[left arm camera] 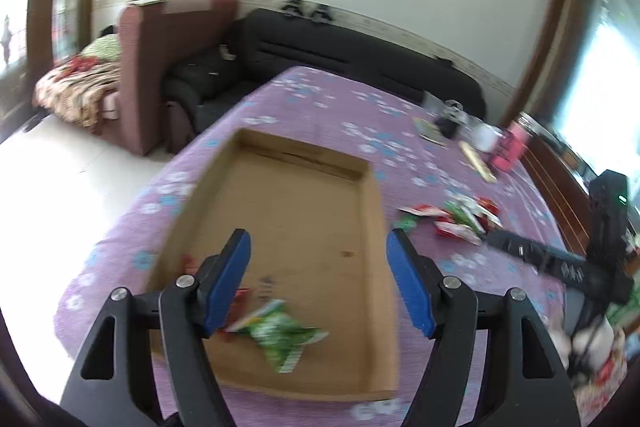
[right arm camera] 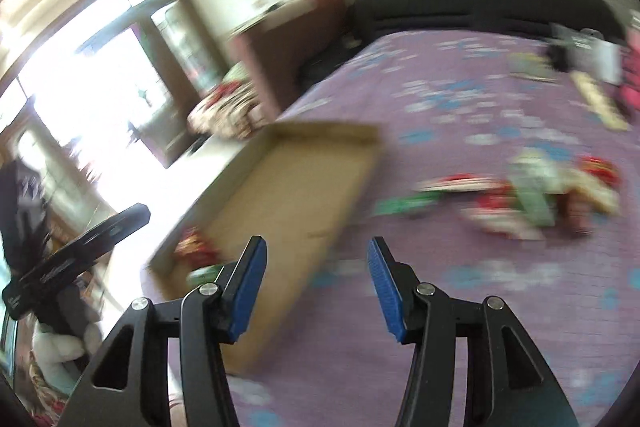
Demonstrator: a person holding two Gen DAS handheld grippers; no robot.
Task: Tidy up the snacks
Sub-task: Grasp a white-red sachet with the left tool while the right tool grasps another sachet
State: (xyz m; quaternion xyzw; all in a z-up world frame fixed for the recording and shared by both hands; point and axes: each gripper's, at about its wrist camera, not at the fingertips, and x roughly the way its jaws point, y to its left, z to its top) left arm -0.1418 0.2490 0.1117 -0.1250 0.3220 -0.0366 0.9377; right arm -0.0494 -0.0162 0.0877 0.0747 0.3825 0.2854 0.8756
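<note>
A shallow cardboard tray (left arm camera: 370,227) lies on the purple flowered tablecloth (left arm camera: 320,99). A green snack packet (left arm camera: 280,335) lies in its near end, with red packets (left arm camera: 240,295) partly hidden behind my left finger. My left gripper (left arm camera: 318,281) is open and empty above the tray's near end. A pile of red and green snack packets (left arm camera: 460,219) lies on the cloth right of the tray. In the right wrist view, blurred, my right gripper (right arm camera: 316,291) is open and empty over the tray's (right arm camera: 296,183) near right edge, and the pile (right arm camera: 520,195) lies to its right.
A cup, a pink container (left arm camera: 512,147) and flat packets stand at the table's far right. The right gripper's black body (left arm camera: 560,259) shows at the right of the left view. A dark sofa (left arm camera: 340,47) and a brown armchair stand beyond the table.
</note>
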